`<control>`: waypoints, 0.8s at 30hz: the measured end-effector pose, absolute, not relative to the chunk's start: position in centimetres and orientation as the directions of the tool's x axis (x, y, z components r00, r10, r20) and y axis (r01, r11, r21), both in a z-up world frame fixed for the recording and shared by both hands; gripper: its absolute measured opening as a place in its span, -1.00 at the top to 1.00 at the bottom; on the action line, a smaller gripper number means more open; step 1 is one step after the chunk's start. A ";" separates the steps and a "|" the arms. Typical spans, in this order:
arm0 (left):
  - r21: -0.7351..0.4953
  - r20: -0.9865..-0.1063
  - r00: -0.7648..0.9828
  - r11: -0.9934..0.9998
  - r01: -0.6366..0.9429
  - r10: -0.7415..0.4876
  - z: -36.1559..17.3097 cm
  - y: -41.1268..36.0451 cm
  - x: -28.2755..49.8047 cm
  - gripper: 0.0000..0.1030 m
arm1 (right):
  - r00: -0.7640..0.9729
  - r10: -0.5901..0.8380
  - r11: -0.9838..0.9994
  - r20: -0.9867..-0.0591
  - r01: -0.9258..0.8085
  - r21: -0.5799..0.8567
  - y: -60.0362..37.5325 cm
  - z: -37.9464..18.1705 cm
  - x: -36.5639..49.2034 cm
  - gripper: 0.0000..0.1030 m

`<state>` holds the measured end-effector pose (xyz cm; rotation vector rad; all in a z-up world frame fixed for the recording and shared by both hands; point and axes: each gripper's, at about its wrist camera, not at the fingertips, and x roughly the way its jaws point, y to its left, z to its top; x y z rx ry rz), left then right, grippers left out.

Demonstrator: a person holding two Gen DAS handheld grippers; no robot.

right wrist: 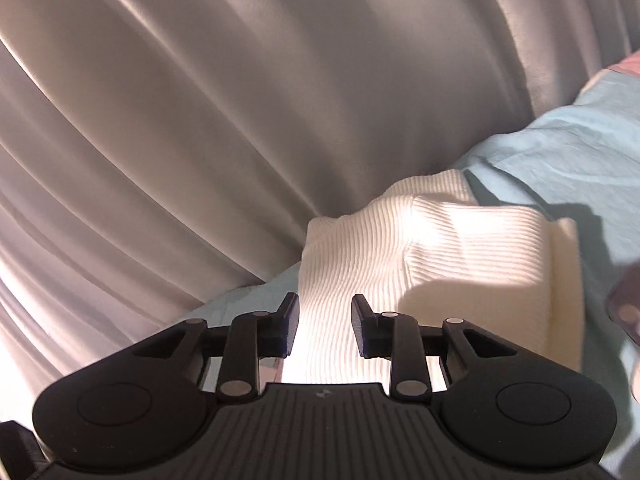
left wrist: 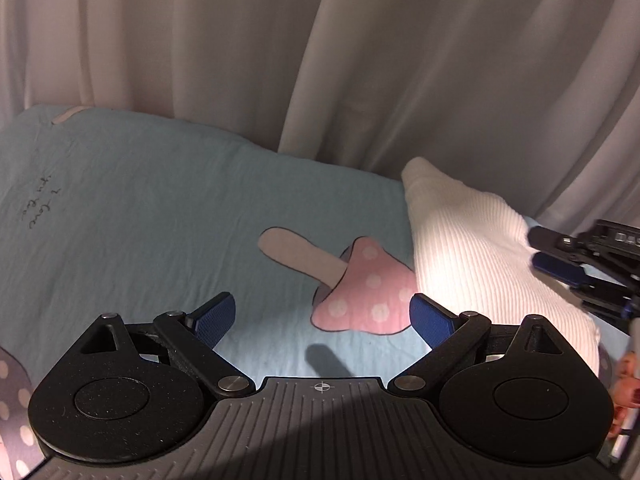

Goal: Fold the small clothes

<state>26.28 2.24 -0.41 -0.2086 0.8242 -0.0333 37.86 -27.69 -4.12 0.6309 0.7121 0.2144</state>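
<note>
A white ribbed garment (left wrist: 472,248) lies bunched on the light blue sheet (left wrist: 140,208), at the right of the left wrist view. My left gripper (left wrist: 322,316) is open and empty above the sheet, its right pad close beside the garment's edge. My right gripper (right wrist: 325,328) is partly open, its jaws on either side of a strip of the garment (right wrist: 420,248). It also shows in the left wrist view (left wrist: 556,254), at the garment's right side.
A pink polka-dot mushroom print (left wrist: 360,292) is on the sheet, just past my left gripper. Grey-white curtains (left wrist: 320,48) hang close behind the bed. Handwritten script (left wrist: 42,206) is printed at the sheet's left.
</note>
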 end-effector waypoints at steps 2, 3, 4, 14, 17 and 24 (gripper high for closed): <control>-0.203 -0.723 0.681 0.978 -0.048 -0.116 -0.4 1.6 27.2 -0.89 | 0.745 0.357 0.827 -0.563 0.029 0.562 -26.9 -4.6 39.6 0.46; -0.194 -0.721 0.685 0.980 -0.049 -0.109 -0.3 1.2 27.7 -0.89 | 0.748 0.336 0.844 -0.572 0.031 0.536 -26.8 -4.9 40.5 0.46; -0.184 -0.719 0.688 0.982 -0.048 -0.101 -0.3 0.8 28.2 -0.89 | 0.750 0.319 0.856 -0.580 0.035 0.516 -26.8 -5.2 41.1 0.46; -0.264 -0.631 0.753 0.964 0.020 -0.188 -1.4 -6.3 34.0 -0.90 | 0.845 0.042 0.909 -0.533 0.189 0.372 -31.5 -8.4 38.8 0.56; -0.275 -0.605 0.770 0.961 0.035 -0.201 -3.0 -8.2 35.1 -0.90 | 0.852 0.014 0.903 -0.524 0.215 0.373 -32.1 -8.3 37.1 0.56; -0.260 -0.653 0.739 0.965 -0.016 -0.164 -6.9 -8.8 35.9 -0.90 | 0.860 0.030 0.899 -0.510 0.200 0.390 -32.8 -8.5 36.4 0.56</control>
